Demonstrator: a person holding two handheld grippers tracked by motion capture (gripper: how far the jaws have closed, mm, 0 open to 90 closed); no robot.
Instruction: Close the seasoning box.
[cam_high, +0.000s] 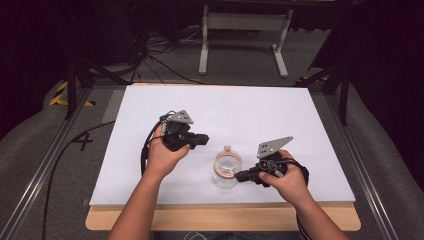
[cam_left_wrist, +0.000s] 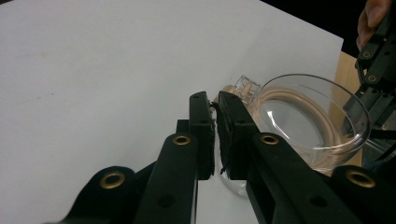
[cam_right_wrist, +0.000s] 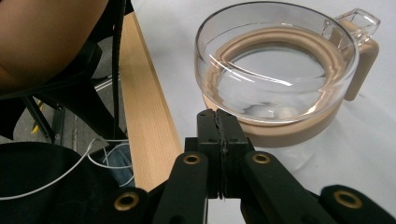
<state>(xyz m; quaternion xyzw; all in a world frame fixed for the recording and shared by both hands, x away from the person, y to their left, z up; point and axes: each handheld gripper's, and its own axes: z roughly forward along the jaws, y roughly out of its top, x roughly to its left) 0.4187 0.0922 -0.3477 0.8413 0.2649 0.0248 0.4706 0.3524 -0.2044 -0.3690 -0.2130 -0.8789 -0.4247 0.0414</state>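
Near the front edge of the white counter (cam_high: 280, 115), between the person's two hands, stands a clear glass jar (cam_high: 226, 172) with a tan band around its neck and a small clear tab (cam_high: 227, 148) on the far side of its rim. Seen from the right gripper view, the jar's wide glass mouth (cam_right_wrist: 275, 60) sits above the tan collar (cam_right_wrist: 289, 133), and the inside looks empty, with the white surface showing through the glass.

On the jar's right, the right claw (cam_high: 241, 176) lies low, its tips just beside the jar's wall; from its own camera the two black jaws are pressed together with nothing between them, stopping just short of the collar. The left claw (cam_high: 204, 138) is held up and to the left of the jar, near it but apart. Its jaws are also pressed close together, pinching nothing, and point toward the jar's tab (cam_left_wrist: 247, 86) in the left gripper view.

A light wooden board (cam_high: 225, 220) edges out under the counter's front.
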